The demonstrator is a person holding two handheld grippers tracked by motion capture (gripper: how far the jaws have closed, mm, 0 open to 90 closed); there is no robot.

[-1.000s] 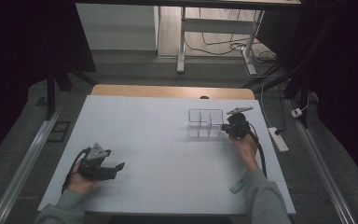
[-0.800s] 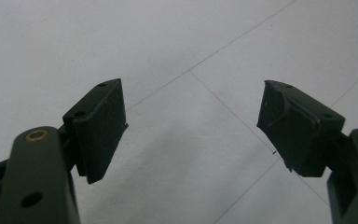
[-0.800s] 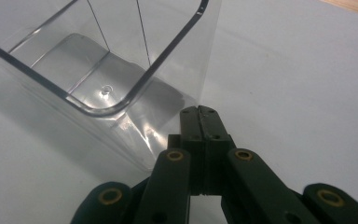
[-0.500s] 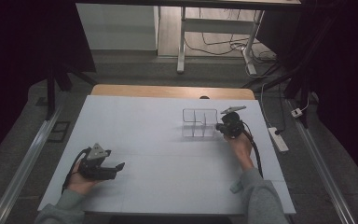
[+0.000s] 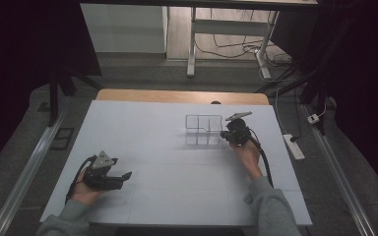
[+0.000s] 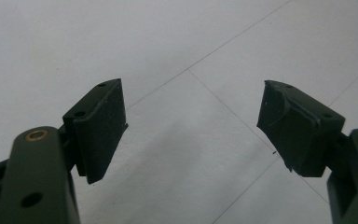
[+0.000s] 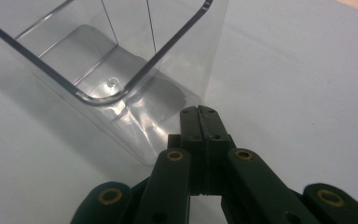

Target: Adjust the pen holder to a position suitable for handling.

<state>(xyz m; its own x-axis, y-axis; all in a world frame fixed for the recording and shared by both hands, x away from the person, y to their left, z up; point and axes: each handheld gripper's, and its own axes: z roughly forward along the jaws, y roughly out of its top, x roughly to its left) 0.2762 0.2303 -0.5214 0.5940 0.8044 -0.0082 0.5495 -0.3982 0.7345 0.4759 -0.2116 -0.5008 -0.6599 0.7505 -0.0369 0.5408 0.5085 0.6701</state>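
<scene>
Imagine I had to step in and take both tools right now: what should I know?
Right gripper: jaws shut, tips against the wall of the clear plastic organizer. Whether they pinch the wall or only push it, I cannot tell.
Left gripper: jaws open with nothing between them, low over the white table at the near left.
Organizer: upright, with dividers and nothing visible inside, at the far right of the table.
Done: the right gripper has reached the organizer.
Left: probably to move or place the organizer; the left gripper has no part yet.
</scene>
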